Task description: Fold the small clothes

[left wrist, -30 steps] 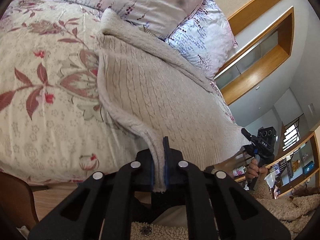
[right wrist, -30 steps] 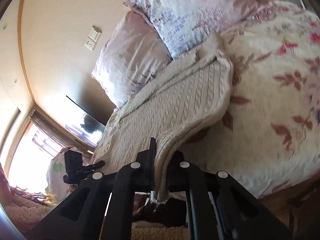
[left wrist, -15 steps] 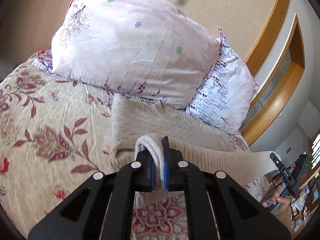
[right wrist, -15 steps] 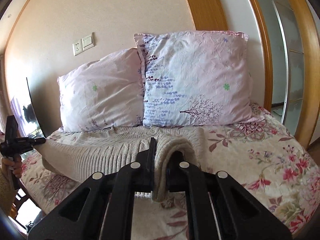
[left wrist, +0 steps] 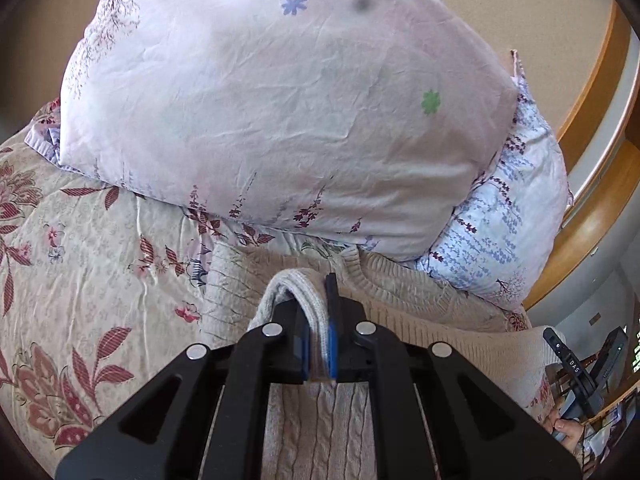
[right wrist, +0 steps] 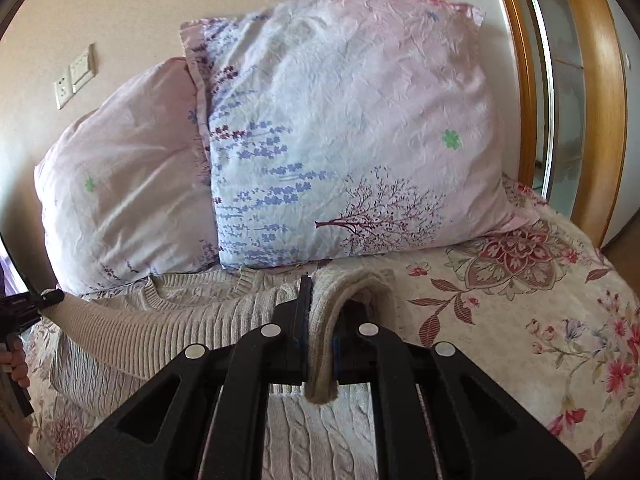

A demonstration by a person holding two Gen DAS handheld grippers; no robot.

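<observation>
— Where does the sweater [right wrist: 168, 316] lie?
— On the bedspread [right wrist: 520, 320], its folded edge touching the pillows.
— And the pillows?
— At twelve o'clock: one pillow [right wrist: 344, 132], the other pillow [right wrist: 120, 200] beside it at ten, against the wall [right wrist: 120, 8].

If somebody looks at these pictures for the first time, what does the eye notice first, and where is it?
First come the two black tongs, left and right, at the bottom middle of each view, each shut on an edge of the cream cable-knit sweater spread across the floral bedspread. Behind them, two big pale pink pillows lean against the wall at the head of the bed.
</observation>
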